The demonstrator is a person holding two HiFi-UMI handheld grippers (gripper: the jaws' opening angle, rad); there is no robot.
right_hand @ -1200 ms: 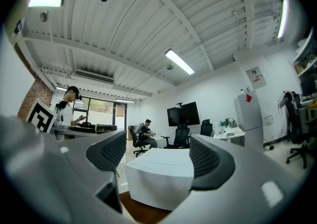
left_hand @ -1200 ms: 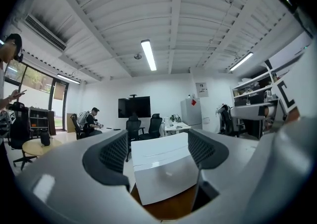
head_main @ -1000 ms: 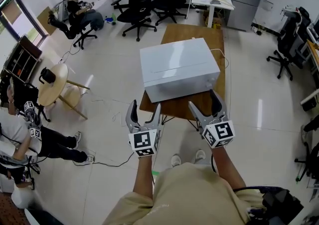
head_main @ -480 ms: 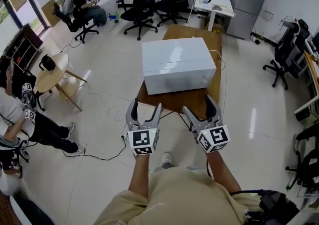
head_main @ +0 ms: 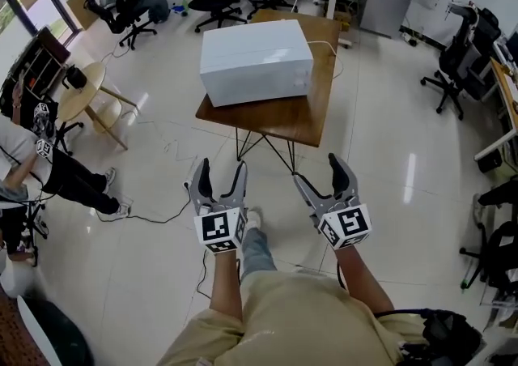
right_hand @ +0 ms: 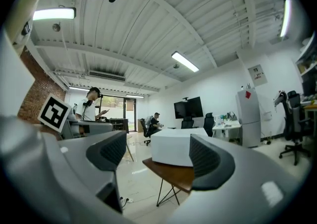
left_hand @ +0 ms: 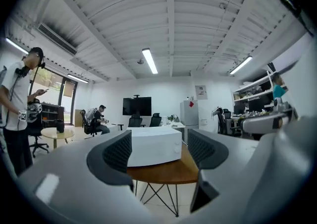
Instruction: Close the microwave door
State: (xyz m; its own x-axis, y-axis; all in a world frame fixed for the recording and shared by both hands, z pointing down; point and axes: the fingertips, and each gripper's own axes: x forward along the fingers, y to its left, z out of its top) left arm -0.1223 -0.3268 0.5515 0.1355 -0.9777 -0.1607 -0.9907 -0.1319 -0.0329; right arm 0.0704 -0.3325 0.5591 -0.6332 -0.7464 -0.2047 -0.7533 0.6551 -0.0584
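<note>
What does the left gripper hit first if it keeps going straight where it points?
Probably the white microwave on the wooden table: it sits centred between the left gripper's open fingers, and nothing else shows in between. Depth is unclear.

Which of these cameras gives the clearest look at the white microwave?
The head view: the microwave sits whole on the wooden table, top and near side visible. The left gripper view shows it small between the jaws; the right gripper view, partly behind one jaw.

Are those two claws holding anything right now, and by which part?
Nothing is held. The left gripper and the right gripper are both open and empty, well short of the white microwave on the wooden table.
</note>
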